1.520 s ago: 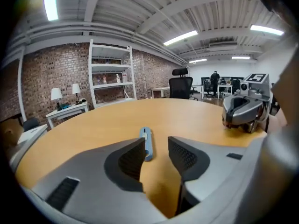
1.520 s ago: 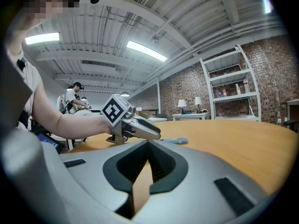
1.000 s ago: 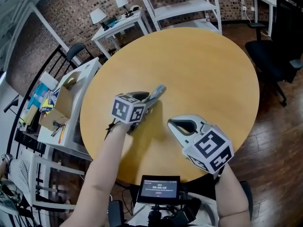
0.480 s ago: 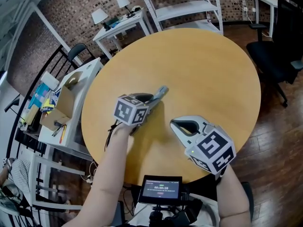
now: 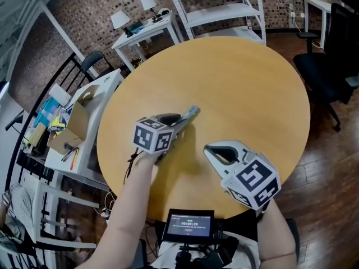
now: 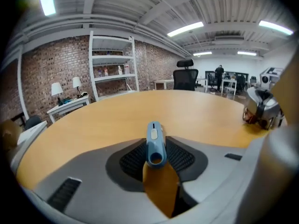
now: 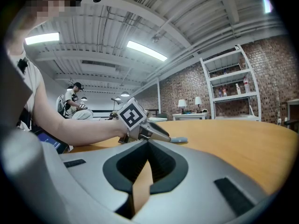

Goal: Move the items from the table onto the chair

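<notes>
Our left gripper's [image 5: 182, 120] jaws had just been closing and gripped the slim blue plastic stick [image 5: 192, 112] at the round wooden table's [image 5: 241, 77] 7 o'clock. Our right gripper [image 5: 208, 148] sat pinched together, empty. Nothing seemed moved yet to the black office chair [image 5: 331, 60] at 3 o'clock.

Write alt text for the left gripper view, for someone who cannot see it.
The left claw, whose jaws have just been closing, pinches the near end of a slim blue tool pointing out across a round wooden table. Behind stand a brick wall, white shelves and a black office chair.
</notes>
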`<state>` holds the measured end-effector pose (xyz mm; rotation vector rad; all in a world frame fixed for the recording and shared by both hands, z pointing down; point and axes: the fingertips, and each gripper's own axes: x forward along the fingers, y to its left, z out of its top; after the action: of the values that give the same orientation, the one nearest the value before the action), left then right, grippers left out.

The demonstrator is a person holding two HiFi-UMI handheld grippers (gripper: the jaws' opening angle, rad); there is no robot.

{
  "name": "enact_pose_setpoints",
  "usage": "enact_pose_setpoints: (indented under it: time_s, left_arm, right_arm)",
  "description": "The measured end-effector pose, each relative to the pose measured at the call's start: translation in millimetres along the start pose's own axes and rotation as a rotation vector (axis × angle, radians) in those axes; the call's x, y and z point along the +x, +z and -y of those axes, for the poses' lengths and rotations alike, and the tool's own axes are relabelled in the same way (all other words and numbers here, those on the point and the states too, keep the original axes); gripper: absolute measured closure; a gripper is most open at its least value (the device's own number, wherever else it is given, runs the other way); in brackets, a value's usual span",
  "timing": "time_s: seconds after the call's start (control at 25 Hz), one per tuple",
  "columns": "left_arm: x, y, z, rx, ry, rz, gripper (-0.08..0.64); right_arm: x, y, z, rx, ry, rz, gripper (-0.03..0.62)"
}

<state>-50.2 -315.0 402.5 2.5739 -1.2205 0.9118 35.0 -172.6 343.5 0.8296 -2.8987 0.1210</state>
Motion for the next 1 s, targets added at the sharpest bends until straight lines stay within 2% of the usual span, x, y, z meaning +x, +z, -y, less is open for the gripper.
enact_pose_setpoints:
  time_s: [0.12, 0.48, 0.64, 0.8, 1.0]
  left_arm:
    - [6, -7, 2, 0.062, 0.010, -0.075, 0.426]
    - [4, 0, -4, -0.028, -0.078, -0.072, 0.436]
    - [-7, 13, -1, 0.049, -0.047, -0.071, 0.436]
    - [-12, 11, 5, 0.119, -0.038, -0.099, 0.436]
    - [-17, -1, -2, 0.139, -0.026, -0.127, 0.436]
  right_arm:
    - [2, -1, 0, -0.003, 0.001, -0.001, 0.591]
    - [4, -1, 0, 0.001, 0.001, -0.004, 0.591]
    - [1, -2, 0, -0.003, 0.004, -0.004, 0.591]
    - [1, 0, 0, -0.003, 0.000, 0.000, 0.591]
    - [3, -2, 1, -0.003, 0.002, -0.003, 0.591]
